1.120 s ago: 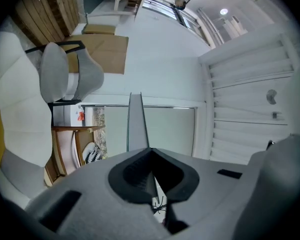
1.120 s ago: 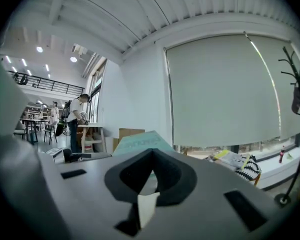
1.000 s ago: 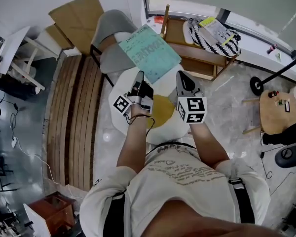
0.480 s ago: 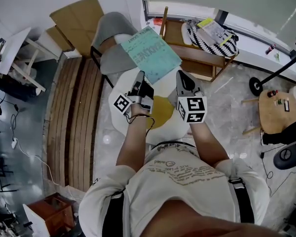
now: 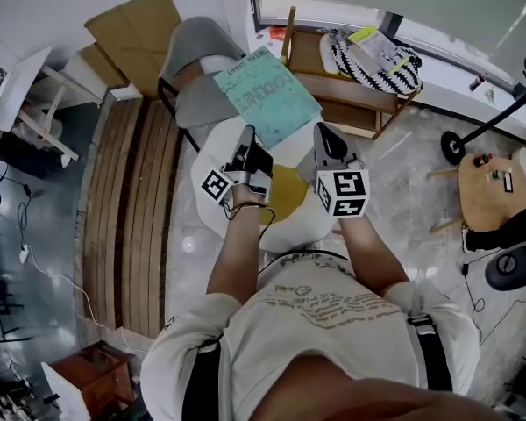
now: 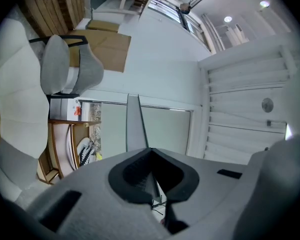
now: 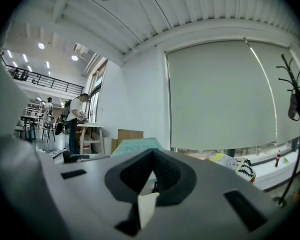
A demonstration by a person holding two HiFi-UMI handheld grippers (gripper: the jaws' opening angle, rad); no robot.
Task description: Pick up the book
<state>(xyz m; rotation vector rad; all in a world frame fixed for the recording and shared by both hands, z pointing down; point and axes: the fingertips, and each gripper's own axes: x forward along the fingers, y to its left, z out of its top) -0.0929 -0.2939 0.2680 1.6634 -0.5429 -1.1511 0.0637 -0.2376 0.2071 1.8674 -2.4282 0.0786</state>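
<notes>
A thin teal book (image 5: pixel 265 95) is held up in the air over a white and yellow table (image 5: pixel 289 226). My left gripper (image 5: pixel 247 133) is shut on the book's near edge. In the left gripper view the book (image 6: pixel 134 124) shows edge-on, rising straight out of the closed left gripper (image 6: pixel 142 150). My right gripper (image 5: pixel 322 131) hovers just right of the book's near right corner, apart from it. In the right gripper view its jaws (image 7: pixel 152 153) stand together, a small white sliver shows low in the gap, and the teal book (image 7: pixel 137 145) peeks over the left jaw.
A grey chair (image 5: pixel 197 68) stands beyond the book, beside flat cardboard (image 5: pixel 140 29). A wooden bench (image 5: pixel 351 86) at the back carries a striped bag (image 5: pixel 377 64). Wooden slats (image 5: pixel 127 200) lie at left. A small round wooden table (image 5: pixel 495 191) and a stand base (image 5: pixel 451 147) are at right.
</notes>
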